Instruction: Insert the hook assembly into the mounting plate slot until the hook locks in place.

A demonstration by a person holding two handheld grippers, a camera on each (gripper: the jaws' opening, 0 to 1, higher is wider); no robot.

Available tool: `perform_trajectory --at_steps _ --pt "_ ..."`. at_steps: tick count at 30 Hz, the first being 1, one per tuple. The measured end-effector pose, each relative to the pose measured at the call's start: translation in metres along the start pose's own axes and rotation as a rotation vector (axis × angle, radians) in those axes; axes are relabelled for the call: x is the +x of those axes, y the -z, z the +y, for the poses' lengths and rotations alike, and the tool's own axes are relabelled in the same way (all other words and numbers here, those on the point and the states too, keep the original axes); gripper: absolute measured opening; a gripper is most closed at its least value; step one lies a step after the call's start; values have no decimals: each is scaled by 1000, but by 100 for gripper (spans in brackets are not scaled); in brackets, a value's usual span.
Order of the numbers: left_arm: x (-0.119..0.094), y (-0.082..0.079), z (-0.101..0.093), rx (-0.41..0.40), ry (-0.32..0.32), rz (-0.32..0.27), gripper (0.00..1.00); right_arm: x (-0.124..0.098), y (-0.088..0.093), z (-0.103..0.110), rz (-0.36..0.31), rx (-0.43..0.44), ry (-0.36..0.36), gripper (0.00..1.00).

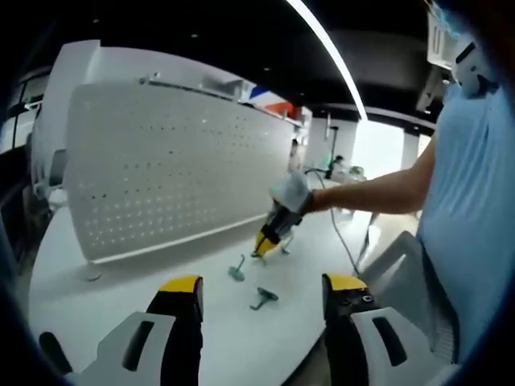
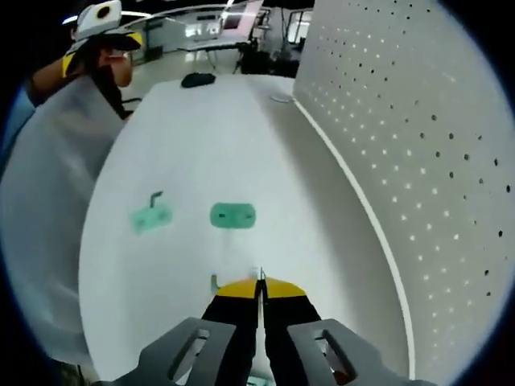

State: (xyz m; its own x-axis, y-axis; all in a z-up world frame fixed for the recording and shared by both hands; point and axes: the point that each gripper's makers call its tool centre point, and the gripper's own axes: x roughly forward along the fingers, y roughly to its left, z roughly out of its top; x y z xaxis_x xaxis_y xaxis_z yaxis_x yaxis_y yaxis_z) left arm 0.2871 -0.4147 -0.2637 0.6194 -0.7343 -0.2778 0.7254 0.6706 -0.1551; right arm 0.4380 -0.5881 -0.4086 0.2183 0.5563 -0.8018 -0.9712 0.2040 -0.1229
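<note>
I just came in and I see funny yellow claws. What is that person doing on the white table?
A person is holding a two-jaw gripper in each hand over a white table beside a white pegboard panel. The right gripper is down at the tabletop with its jaws closed together, near a small metal hook piece; whether it grips it is hard to tell. Two green pieces lie loose on the table. The left gripper hangs back, open and empty. Nothing is fitted together yet.

A ceiling light strip (image 1: 326,48) brightens the white table (image 2: 241,145) evenly; fisheye edges bend and blur softly.
</note>
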Motion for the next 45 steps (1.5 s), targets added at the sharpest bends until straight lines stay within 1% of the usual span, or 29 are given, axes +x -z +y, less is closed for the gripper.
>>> perform_trajectory --at_steps 1,4,9,12,18,24,28,32,35,36,39,42,45 --pt "1 -1 -1 1 3 -1 61 -1 -1 0 -9 10 5 0" --pt "3 -3 -2 3 11 -6 60 -7 -10 2 -79 86 10 0" --pt "6 -7 -5 8 24 -16 59 -17 -17 4 -146 148 24 0" --pt "7 -11 -5 9 26 -30 58 -22 -22 6 -170 165 35 0" --pt "9 -18 -6 3 25 -58 57 -37 -45 10 -268 197 58 0" --pt "13 -23 -7 10 14 -72 57 -43 -68 17 -347 216 64 0" --pt "15 -25 -6 19 -3 -78 57 -45 -84 22 -377 205 66 0" --pt "16 -27 -5 26 -22 -86 56 -50 -106 26 -435 204 75 0" --pt "17 -29 -1 25 -50 -99 55 -52 -119 29 -467 207 77 0" --pt "16 -31 2 30 -68 -106 55 -53 -125 30 -485 209 76 0" --pt "18 -37 5 37 -87 -123 54 -55 -137 33 -511 209 73 0" --pt "21 -41 9 51 -113 -129 53 -56 -148 33 -531 208 75 0" --pt "26 -45 13 66 -145 -129 51 -60 -162 32 -570 223 94 0"
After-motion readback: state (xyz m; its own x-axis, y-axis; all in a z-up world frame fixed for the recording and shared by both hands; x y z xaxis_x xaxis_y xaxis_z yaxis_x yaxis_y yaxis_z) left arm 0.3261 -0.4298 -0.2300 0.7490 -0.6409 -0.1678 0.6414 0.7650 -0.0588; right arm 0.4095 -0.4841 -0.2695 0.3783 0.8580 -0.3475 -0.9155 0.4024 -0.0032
